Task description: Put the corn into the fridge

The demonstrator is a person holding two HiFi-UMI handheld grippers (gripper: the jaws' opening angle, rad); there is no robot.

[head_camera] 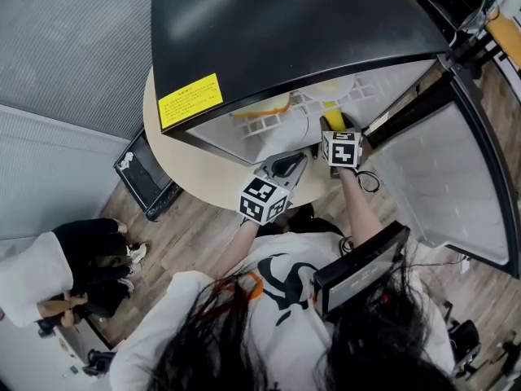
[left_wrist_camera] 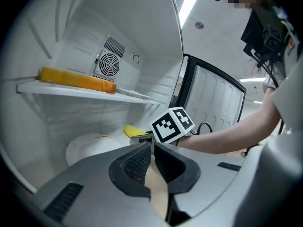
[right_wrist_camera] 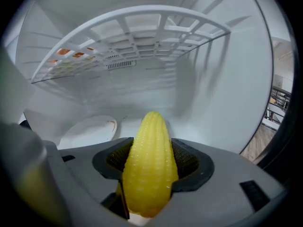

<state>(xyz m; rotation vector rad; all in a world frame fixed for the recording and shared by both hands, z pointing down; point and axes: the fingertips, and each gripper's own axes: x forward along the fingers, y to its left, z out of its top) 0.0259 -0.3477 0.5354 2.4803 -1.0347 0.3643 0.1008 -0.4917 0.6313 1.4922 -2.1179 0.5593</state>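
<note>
A yellow corn cob (right_wrist_camera: 150,164) stands tip-forward between the pads of my right gripper (right_wrist_camera: 152,156), which is shut on it. That gripper (head_camera: 332,130) reaches into the lower compartment of the small black fridge (head_camera: 285,23), and the corn (head_camera: 330,122) shows just ahead of its marker cube. In the left gripper view the corn (left_wrist_camera: 133,130) pokes out beyond the right gripper's cube (left_wrist_camera: 173,123) over the fridge floor. My left gripper (left_wrist_camera: 151,148) hovers at the fridge opening with its pads together and nothing held; it (head_camera: 285,165) is beside the right one.
A white plate (right_wrist_camera: 90,129) lies on the fridge floor at the left. A white wire shelf (right_wrist_camera: 128,41) spans above, carrying a yellow block (left_wrist_camera: 78,81). The door (head_camera: 440,177) hangs open to the right. The fridge sits on a round beige table (head_camera: 203,169).
</note>
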